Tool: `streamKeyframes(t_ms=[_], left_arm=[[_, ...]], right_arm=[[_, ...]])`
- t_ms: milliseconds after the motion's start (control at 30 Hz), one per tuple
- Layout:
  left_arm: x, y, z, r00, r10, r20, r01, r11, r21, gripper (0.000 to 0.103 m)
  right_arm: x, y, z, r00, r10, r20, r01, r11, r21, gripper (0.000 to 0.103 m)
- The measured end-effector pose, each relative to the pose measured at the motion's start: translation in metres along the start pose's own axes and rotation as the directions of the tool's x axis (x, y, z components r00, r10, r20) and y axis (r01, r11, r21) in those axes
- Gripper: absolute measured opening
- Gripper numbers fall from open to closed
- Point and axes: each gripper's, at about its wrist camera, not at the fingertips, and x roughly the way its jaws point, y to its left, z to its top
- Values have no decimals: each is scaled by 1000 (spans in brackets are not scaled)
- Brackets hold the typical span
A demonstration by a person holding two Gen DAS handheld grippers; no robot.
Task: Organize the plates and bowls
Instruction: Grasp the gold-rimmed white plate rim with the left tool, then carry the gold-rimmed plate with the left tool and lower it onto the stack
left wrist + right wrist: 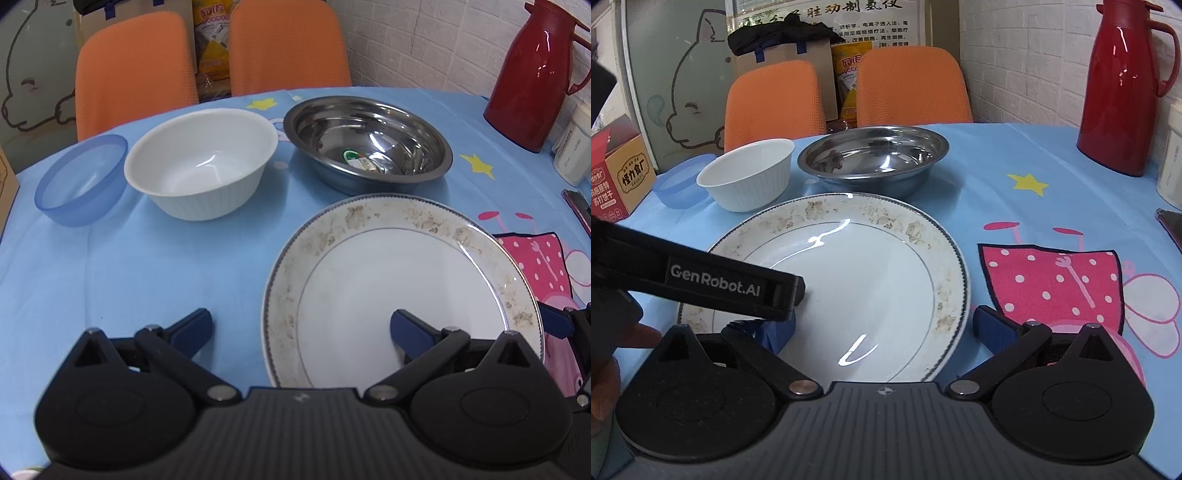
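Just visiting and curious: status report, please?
Left gripper open, right gripper open, holding nothing. Plate and three bowls unstacked on table. Nothing in the way.

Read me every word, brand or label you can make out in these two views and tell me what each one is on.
"GenRobot.AI": white lettering on the black left gripper body.
"怪力食厂": label on the red and tan cardboard snack box; smaller red-panel text too blurred to read.
Headline on the white wall poster: partly readable Chinese; smaller lines too small.
Yellow snack bag: print too blurred.
Sticker in the steel basin: unreadable.
White container: lettering too blurred.
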Motion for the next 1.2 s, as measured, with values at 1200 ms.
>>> streamKeyframes(t_ms=[1200], left_arm=[[-47,6,-14,994,-90,66,87,995,46,94]], right_arm=[[-28,31,4,991,57,120,-56,998,-6,91]])
